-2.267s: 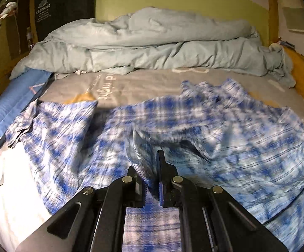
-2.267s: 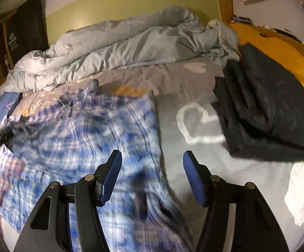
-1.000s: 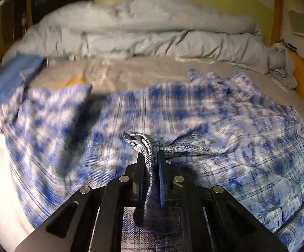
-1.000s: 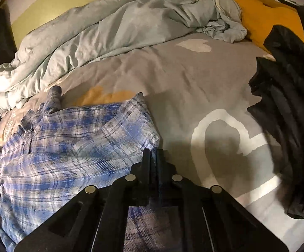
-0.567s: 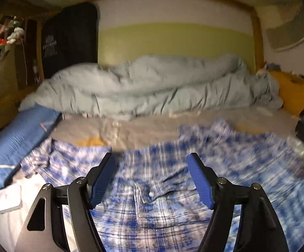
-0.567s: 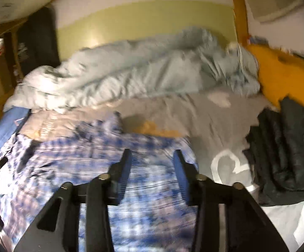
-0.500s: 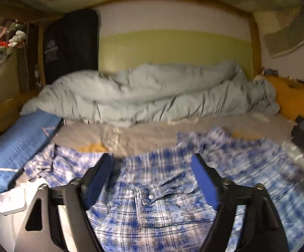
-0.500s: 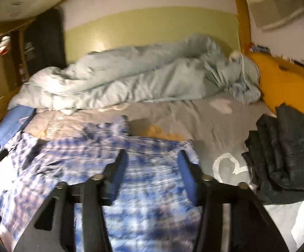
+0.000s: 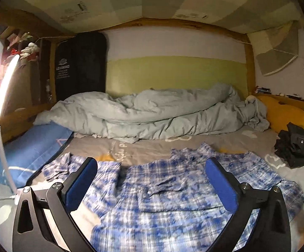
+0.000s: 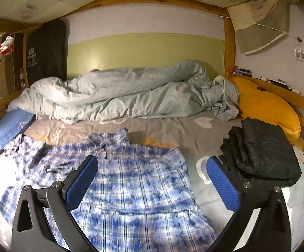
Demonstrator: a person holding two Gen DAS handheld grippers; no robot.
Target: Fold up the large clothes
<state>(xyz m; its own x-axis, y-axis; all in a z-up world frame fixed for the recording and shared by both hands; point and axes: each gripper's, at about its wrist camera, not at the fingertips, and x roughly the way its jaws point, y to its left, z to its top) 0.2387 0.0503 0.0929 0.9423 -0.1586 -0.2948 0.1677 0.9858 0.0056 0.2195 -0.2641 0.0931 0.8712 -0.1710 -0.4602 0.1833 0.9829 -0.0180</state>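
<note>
Shirt (image 9: 172,205) lies spread on the bed (image 9: 152,149), collar toward 12 o'clock, below both tongs. Left gripper (image 9: 152,180) and right gripper (image 10: 152,178) gape, jaws opening, gripping nothing.

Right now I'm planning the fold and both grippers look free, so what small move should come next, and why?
Probably bring the left gripper down to the sleeve bunched toward the blue pillow. Both sets of jaws are opening with nothing between them, and the plaid shirt lies spread on the bed, that sleeve still crumpled outward, the right gripper hovering above.
</note>
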